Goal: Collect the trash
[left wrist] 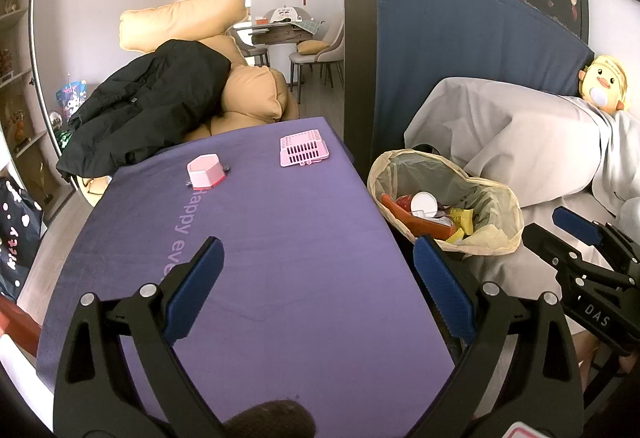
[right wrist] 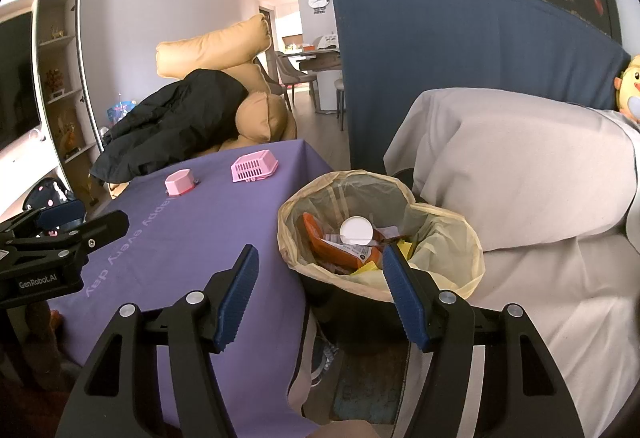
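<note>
Left gripper [left wrist: 318, 270]: your fingers stand wide apart and hold nothing; they hover over the near part of the purple tablecloth [left wrist: 280, 238].
Right gripper [right wrist: 320, 278]: also spread wide and empty; it sits just before the near rim of the trash bag [right wrist: 460, 238].
Trash bag: ahead and to the right of your left gripper, directly ahead of your right one, beside the table edge. Inside you see an orange wrapper [right wrist: 332, 244], a white round lid [right wrist: 355, 230] and yellow packets [left wrist: 466, 220].
Pink hexagonal box [left wrist: 205, 169]: far ahead of your left gripper, a little to the left, on the cloth.
Pink slotted basket [left wrist: 304, 150]: further ahead, slightly right of the box.
Handling: both pink things look like light, stiff plastic, I think a bit slippery. Take the box across two opposite flat walls. Take the basket on one side wall, not on the slots.
Bag film: thin and soft, so do not push the rim.
</note>
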`<act>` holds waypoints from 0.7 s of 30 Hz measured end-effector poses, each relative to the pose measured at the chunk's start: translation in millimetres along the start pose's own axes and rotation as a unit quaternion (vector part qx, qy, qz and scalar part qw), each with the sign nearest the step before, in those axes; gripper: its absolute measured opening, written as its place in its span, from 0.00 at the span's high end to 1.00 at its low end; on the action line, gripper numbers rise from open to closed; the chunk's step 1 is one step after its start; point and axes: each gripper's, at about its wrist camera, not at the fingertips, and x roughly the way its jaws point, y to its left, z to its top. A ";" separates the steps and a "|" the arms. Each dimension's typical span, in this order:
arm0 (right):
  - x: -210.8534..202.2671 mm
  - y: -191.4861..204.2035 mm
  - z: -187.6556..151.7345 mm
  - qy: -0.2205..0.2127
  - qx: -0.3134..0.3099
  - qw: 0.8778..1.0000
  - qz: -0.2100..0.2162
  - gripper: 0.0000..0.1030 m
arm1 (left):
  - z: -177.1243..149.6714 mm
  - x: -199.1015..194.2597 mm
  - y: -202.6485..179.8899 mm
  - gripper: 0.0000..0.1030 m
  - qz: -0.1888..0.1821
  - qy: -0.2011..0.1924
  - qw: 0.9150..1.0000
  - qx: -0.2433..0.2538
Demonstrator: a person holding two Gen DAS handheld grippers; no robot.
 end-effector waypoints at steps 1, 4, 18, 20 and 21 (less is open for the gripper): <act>-0.4 0.4 -0.1 0.000 0.000 1.000 -0.001 0.41 | 0.1 0.3 0.0 0.11 0.000 0.000 1.000 0.000; 0.1 -0.1 0.1 0.000 0.000 1.000 -0.001 0.41 | -0.1 -0.1 0.1 0.11 0.000 0.000 1.000 0.000; 0.2 -0.5 0.4 0.000 -0.001 1.000 0.000 0.41 | 0.0 -0.1 0.1 0.11 0.000 -0.001 1.000 0.000; 0.7 -1.1 0.6 0.000 -0.001 1.000 0.000 0.41 | -0.1 -0.2 0.0 0.11 0.000 -0.001 1.000 0.000; 0.7 -0.9 0.5 0.000 -0.001 1.000 -0.001 0.41 | -0.1 -0.1 0.0 0.11 0.000 -0.001 1.000 0.000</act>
